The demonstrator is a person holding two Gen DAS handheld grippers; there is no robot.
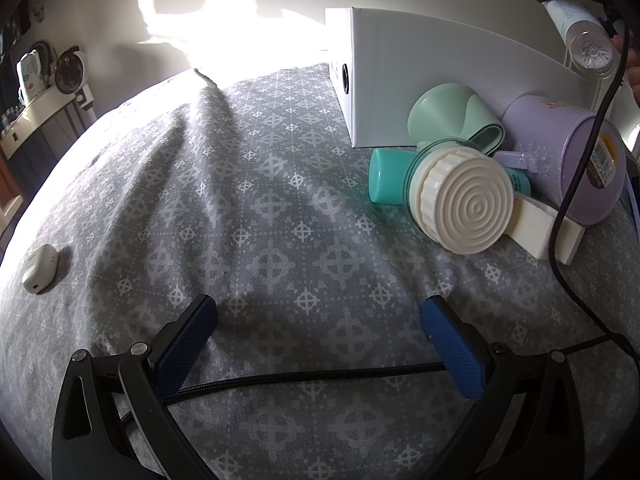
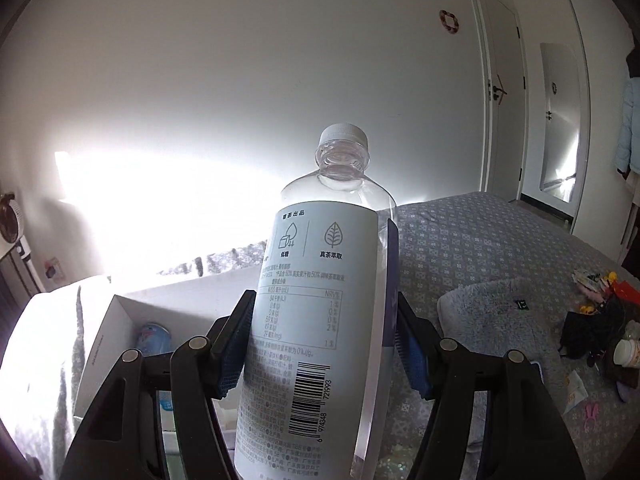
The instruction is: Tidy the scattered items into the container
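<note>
Clear bottle [image 2: 320, 312] clamped in right claw [image 2: 320, 344]

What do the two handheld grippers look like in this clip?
Both the left gripper and the right gripper have black plastic linkage arms with silver pivot pins and flat fingers faced with textured blue pads. A black braided cable runs across below the left gripper's fingers. No sleeve shows.

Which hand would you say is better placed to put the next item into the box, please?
Right: its tool grips the bottle above the box. The left tool is open, holding nothing.
</note>
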